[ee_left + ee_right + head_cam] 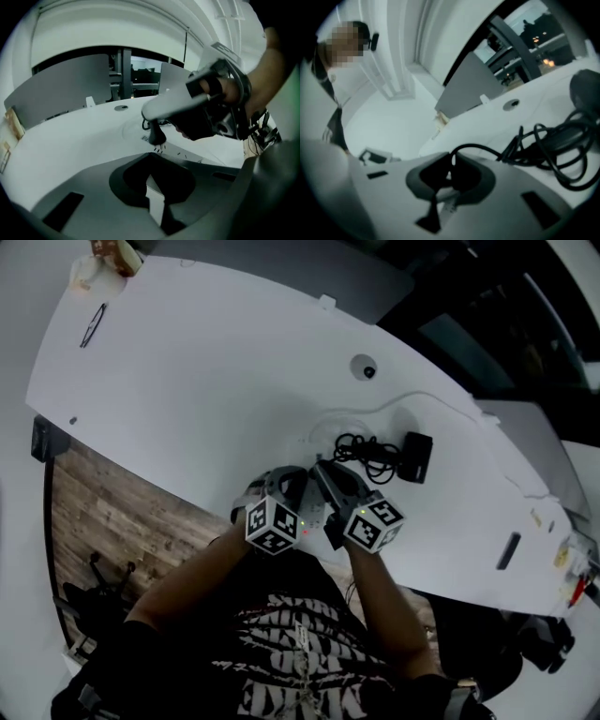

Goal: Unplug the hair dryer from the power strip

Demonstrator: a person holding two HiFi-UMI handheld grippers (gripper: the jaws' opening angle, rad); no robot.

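We are holding one black plug (154, 134) at one white power strip (180, 153), using two grippers side by side.

We are clamping the right gripper (451, 176) on the plug, which is sitting right at the strip's slots; we cannot tell whether its prongs are in or out. One black cord (361, 454) is running from between those jaws into a loose tangle beside the one black hair dryer (415, 456), which is lying just right of the strip on the white table (206, 381). We are holding the left gripper (152, 187) with its jaws drawn together at the strip's near end, just beside the right one; we cannot tell whether they are pinching the strip. One round grommet (364, 367) is sitting farther back on the table.
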